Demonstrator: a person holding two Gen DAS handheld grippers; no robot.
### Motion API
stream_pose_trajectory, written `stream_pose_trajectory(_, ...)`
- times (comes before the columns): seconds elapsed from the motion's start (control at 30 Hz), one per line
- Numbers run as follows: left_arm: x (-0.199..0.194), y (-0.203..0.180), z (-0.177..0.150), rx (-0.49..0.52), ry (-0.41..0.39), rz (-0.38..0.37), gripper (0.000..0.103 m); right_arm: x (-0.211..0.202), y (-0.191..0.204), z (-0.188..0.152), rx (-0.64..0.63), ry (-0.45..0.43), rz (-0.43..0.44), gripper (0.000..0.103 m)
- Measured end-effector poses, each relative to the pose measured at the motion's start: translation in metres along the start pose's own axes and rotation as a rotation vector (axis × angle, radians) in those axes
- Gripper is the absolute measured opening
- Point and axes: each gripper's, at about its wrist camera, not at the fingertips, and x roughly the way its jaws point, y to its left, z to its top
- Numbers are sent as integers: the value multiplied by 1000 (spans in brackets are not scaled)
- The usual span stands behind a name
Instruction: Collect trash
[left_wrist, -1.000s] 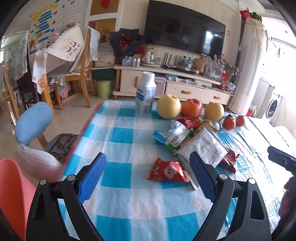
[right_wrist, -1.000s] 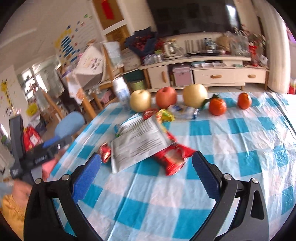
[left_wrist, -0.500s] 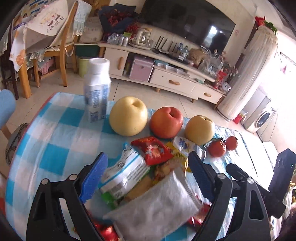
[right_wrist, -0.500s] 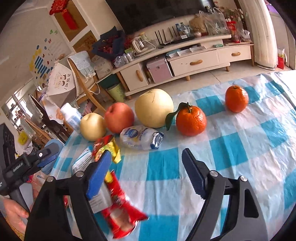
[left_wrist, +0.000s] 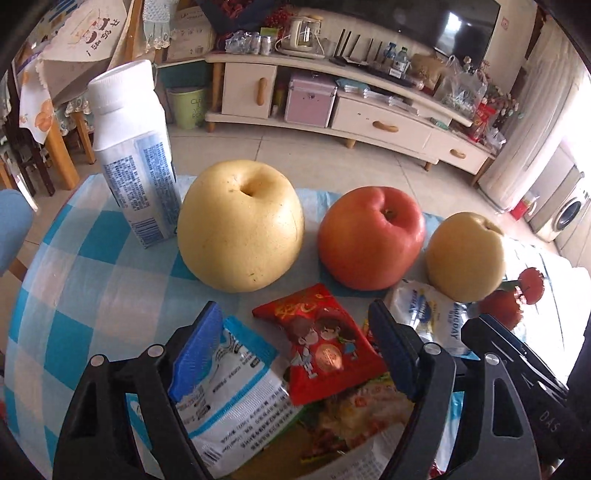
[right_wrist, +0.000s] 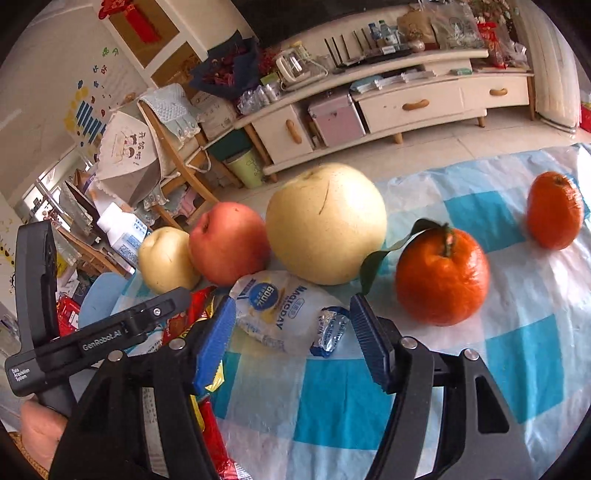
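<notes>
We bracket the red snack packet (left_wrist: 325, 347) with our left gripper (left_wrist: 295, 354), jaws closing but pads not yet pressing. Our right gripper (right_wrist: 291, 332) likewise closes around the white wrapper (right_wrist: 284, 314), untouched. Fruit crowds at twelve o'clock; open checked tablecloth (right_wrist: 517, 354) lies toward three o'clock for withdrawing.

Table w/ blue-and-white checked plastic cloth (left_wrist: 92, 295). Far edge, left to right: white milk carton w/ blue print (left_wrist: 135, 162), big yellow pear (left_wrist: 242, 225), red apple (left_wrist: 371, 238), smaller yellow pear (left_wrist: 465, 256), then 2 oranges (right_wrist: 441, 275) (right_wrist: 554, 210). Nearer: red foil snack wrapper (left_wrist: 325, 343), white-and-blue printed packet (left_wrist: 236, 398), white-blue crumpled bread bag (right_wrist: 284, 310) touching the fruit row.
</notes>
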Motion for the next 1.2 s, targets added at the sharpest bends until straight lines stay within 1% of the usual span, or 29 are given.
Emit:
stream_pose_trajectory(0.1,10,-3,2,21,25,29,75,8,-3,-1,3,24,12,66)
stream_pose_trajectory(0.13,12,-4,3,28,29,38,73,8,-4,-2,-2,19,18,66)
stream_pose_trajectory(0.17,12,-6,2,34,34,38,69,9,-4,-2,-4,20,23,66)
stream_pose_trajectory(0.2,13,-8,2,40,39,35,67,10,-4,-2,-8,27,34,62)
stream_pose_trajectory(0.23,12,-9,0,46,41,32,63,11,-4,-1,-8,37,47,51)
stream_pose_trajectory(0.27,12,-10,-2,49,41,30,62,13,-3,-2,-8,48,55,47)
stream_pose_trajectory(0.3,11,-11,-4,48,44,25,61,12,-3,-1,-12,48,60,46)
stream_pose_trajectory(0.33,12,-11,-6,45,53,20,57,12,-2,-1,-21,51,67,44)
stream_pose_trajectory(0.4,9,-10,-11,37,53,5,55,11,0,-3,-31,63,82,43)
stream_pose_trajectory(0.47,5,-8,-18,33,51,2,49,11,3,-5,-44,75,88,43)
stream_pose_trajectory(0.67,-13,-1,-44,8,44,1,47,-2,19,-17,-102,124,78,43)
stream_pose_trajectory(0.9,-46,8,-90,-1,47,-30,47,-36,31,-55,-119,162,72,43)
stream_pose_trajectory(1.1,-79,4,-140,36,41,-40,47,-71,38,-88,-119,178,51,43)
stream_pose_trajectory(1.2,-94,1,-161,63,33,-61,47,-89,40,-98,-110,162,44,43)
